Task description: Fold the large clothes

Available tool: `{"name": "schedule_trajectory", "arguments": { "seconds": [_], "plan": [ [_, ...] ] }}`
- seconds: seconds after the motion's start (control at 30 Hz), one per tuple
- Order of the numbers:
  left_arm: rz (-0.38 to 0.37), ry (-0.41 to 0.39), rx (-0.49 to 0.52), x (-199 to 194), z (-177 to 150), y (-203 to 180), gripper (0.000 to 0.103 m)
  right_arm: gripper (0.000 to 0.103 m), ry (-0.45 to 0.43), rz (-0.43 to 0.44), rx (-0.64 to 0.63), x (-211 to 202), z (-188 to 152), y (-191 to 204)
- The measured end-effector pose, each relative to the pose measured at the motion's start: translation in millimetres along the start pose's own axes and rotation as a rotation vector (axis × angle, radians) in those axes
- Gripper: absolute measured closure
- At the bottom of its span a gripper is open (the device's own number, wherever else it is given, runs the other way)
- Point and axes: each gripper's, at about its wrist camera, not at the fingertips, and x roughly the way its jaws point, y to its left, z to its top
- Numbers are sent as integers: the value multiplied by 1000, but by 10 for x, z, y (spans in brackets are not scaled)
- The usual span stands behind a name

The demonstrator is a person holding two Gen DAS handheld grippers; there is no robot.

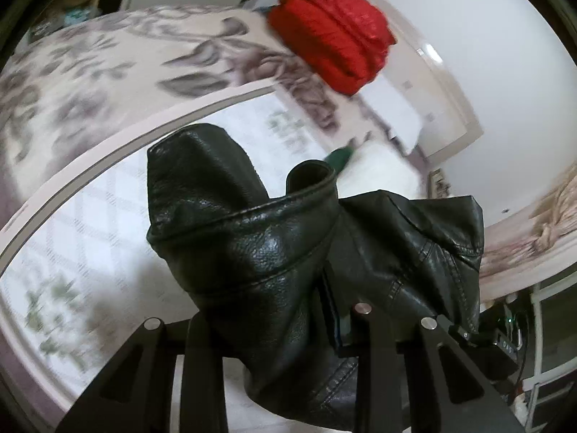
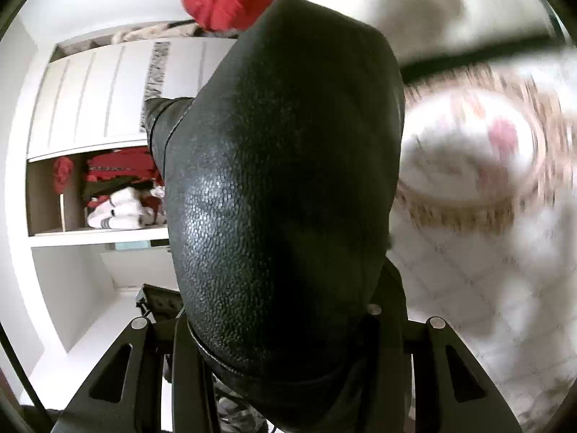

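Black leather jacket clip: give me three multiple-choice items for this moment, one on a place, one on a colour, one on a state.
1. In the left wrist view, where does the red puffer bundle lie?
A. on the floral bedding
B. on a wardrobe shelf
C. in the left claw

2. What colour is the leather jacket?
A. brown
B. black
C. red

3. What state is the left claw in?
A. open and empty
B. shut on the leather jacket
C. out of view

Answers:
1. A, the red bundle rests on the floral bedding beyond the jacket.
2. B, the grained hide reads black in both views.
3. B, jacket folds are pinched between its fingers; the right claw grips the jacket likewise.
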Motion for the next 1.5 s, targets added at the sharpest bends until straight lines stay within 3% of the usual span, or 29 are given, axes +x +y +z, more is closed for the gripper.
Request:
{"name": "schedule_trajectory", "arguments": {
  "seconds": [0.2,0.37,0.5,0.57,0.63,0.67,0.73,0.87,1.0,1.07,1.1,1.13,1.27,1.5],
  "plan": [
    [-85,-42,43,447,684,-747,76,59,-56,3,-57,-617,1130,415],
    [-115,-49,92,1199,1162,-1219,76,59,-50,22,-39,-636,2330,678],
    [-76,26,138,2063,1171,-1274,76,58,14,1,58,-561,3204,119],
    [-40,88,153,2464,1094,-1212,74,54,35,-61,97,-504,3490,-221],
    [-33,136,181,2716,969,-1126,68,47,48,-119,158,-443,3718,-588],
    [-35,134,198,2736,937,-1113,66,42,47,-140,163,-437,3803,-683],
    [-10,105,252,2712,906,-1137,53,34,42,-165,132,-425,3890,-734],
    [32,120,283,2609,941,-1178,50,19,18,-280,67,-481,3945,-540],
    [92,102,355,2474,914,-1354,44,6,-81,-546,-42,-539,3696,-165],
    [141,88,409,2403,882,-1448,23,2,-135,-678,-86,-539,3479,3],
    [167,75,443,2354,862,-1498,7,1,-173,-735,-109,-592,3393,119],
    [179,63,465,2318,855,-1530,2,1,-196,-791,-128,-581,3265,182],
    [192,16,510,2078,863,-1634,0,0,-313,-1035,-206,-570,2720,538],
    [209,5,590,1569,827,-1823,0,0,-406,-1141,-202,-644,1859,896]
  ]
}}
